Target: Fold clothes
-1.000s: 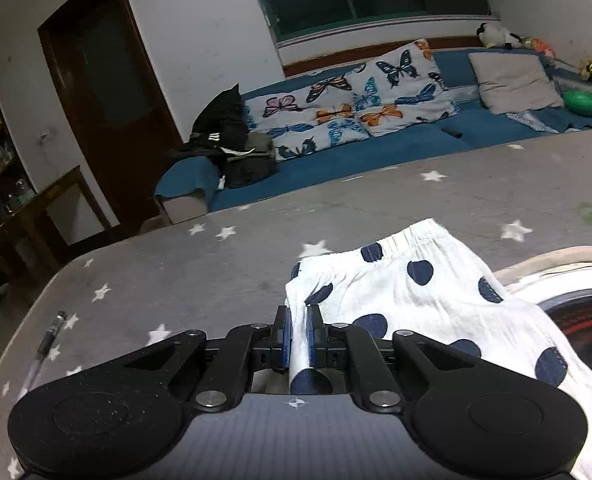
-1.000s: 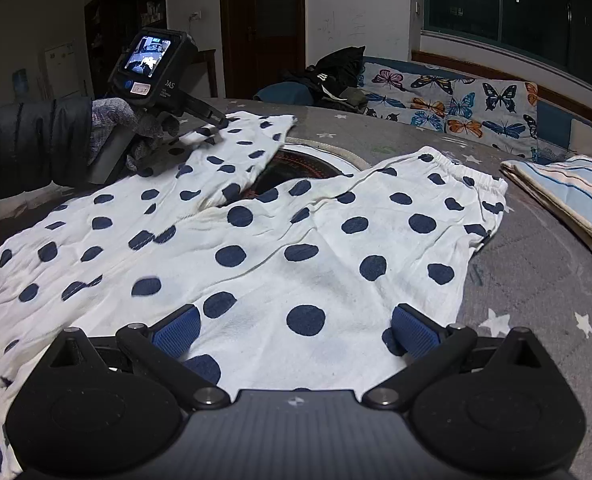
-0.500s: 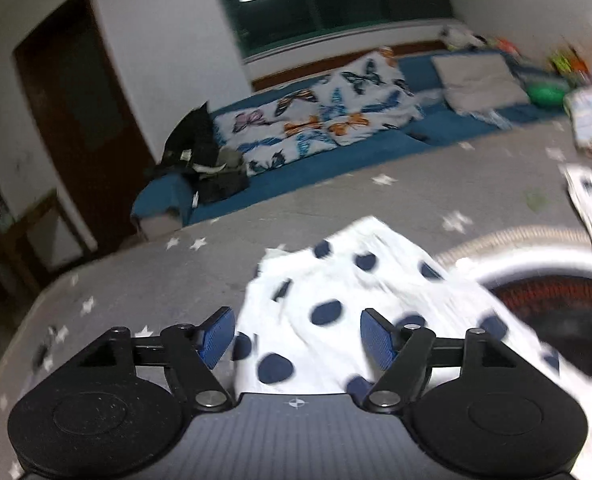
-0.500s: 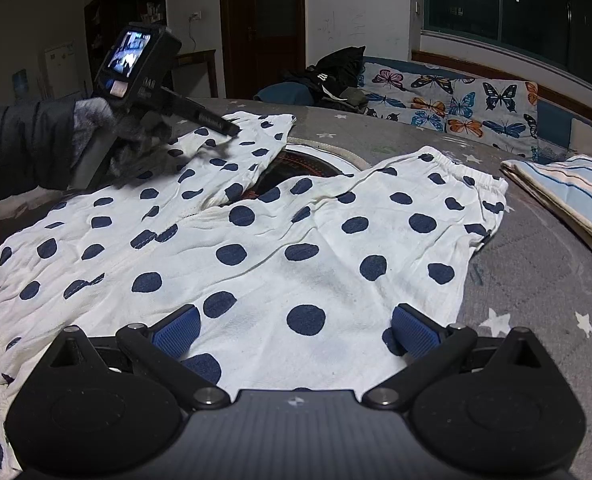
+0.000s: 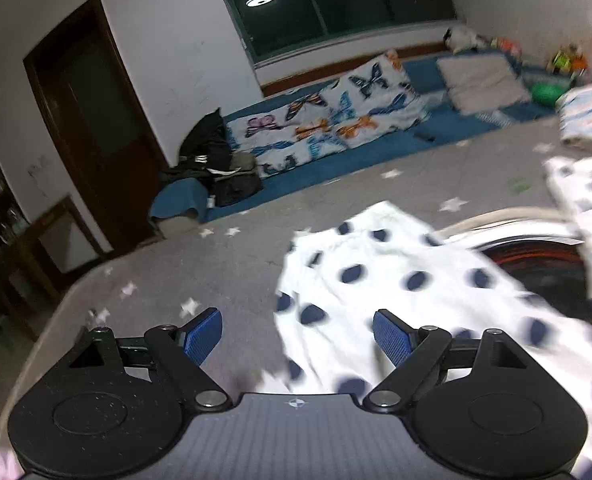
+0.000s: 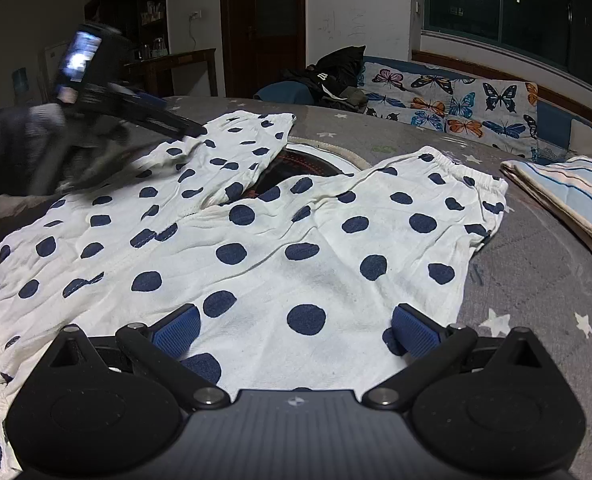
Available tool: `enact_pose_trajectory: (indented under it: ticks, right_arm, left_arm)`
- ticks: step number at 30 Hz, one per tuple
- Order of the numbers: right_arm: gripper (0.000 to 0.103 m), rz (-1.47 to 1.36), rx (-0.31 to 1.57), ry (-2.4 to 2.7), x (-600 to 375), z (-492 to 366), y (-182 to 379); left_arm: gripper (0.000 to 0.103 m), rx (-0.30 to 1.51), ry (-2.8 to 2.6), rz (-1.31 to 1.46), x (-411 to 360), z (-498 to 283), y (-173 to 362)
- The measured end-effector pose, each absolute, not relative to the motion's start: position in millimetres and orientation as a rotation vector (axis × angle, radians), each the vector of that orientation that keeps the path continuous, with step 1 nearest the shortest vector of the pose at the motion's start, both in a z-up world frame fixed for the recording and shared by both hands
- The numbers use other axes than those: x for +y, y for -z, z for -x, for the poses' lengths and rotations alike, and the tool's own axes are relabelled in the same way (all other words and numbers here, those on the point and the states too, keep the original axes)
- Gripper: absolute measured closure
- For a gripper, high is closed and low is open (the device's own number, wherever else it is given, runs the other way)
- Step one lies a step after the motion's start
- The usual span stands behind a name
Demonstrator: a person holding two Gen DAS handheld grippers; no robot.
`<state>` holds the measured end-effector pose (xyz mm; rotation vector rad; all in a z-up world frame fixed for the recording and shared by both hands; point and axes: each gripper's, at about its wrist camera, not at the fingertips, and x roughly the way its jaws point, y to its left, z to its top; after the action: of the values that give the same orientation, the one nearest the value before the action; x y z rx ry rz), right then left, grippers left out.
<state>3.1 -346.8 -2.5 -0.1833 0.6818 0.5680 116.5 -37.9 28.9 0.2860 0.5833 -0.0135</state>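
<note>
White trousers with dark blue dots (image 6: 264, 232) lie spread flat on the grey star-print table (image 6: 535, 280), both legs pointing away. In the left wrist view one leg (image 5: 375, 276) lies ahead and to the right. My left gripper (image 5: 297, 334) is open and empty, above that leg's left edge; it also shows, blurred, in the right wrist view (image 6: 176, 128). My right gripper (image 6: 294, 330) is open and empty, low over the near part of the trousers.
A folded striped cloth (image 6: 567, 196) lies on the table at the right. A round dark inset with a white rim (image 6: 307, 160) shows between the two legs. A blue sofa with butterfly cushions (image 5: 335, 128) stands behind the table.
My left gripper has opened and let go of the trouser leg's edge, then drawn back and to the left. My right gripper has stayed open and still.
</note>
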Motion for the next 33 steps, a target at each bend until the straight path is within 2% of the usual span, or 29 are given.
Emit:
enact_pose_trajectory:
  ticks: [11, 20, 33]
  right_arm:
    - [0.000, 0.186, 0.682, -0.567, -346.6, -3.1, 2.7]
    - [0.000, 0.187, 0.682, -0.567, -346.5, -3.0, 2.9]
    - [0.000, 0.187, 0.682, -0.566, -346.4, -3.1, 2.9]
  left_arm:
    - [0.018, 0.652, 0.267, -0.113, -59.2, 0.5, -33.1]
    - [0.019, 0.700, 0.265, -0.123, -59.2, 31.5, -10.8]
    - [0.018, 0.690, 0.144, -0.112, -13.4, 61.3, -13.9]
